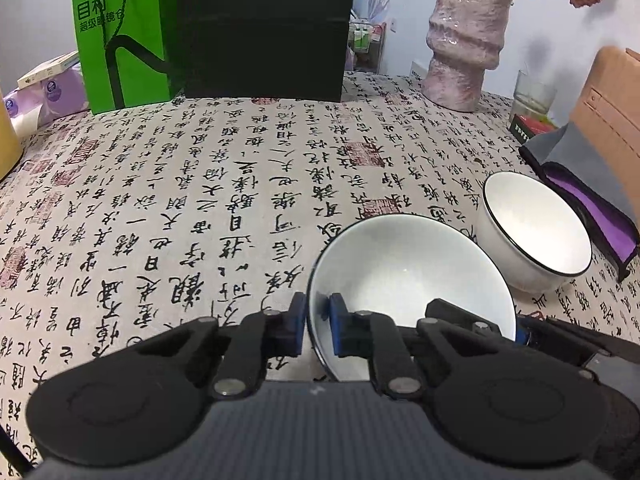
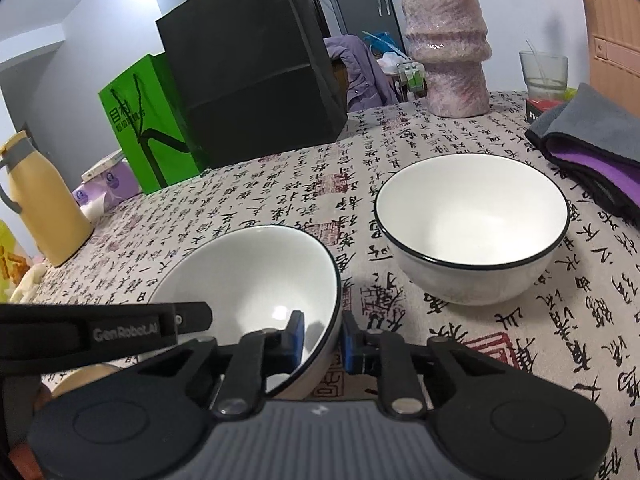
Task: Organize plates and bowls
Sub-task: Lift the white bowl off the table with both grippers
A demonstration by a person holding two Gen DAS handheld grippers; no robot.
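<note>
I am clamping the near bowl (image 1: pixel 412 276) by its rim on both sides: my left gripper (image 1: pixel 318 322) and my right gripper (image 2: pixel 322 338) are each pinching the wall. It is sitting on the tablecloth (image 1: pixel 180 208), beside the second bowl (image 2: pixel 472 228).

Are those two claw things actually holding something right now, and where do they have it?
Yes. Both hold the nearer white bowl by its rim: left gripper on one side, right gripper on the opposite side. The other bowl stands untouched.
</note>
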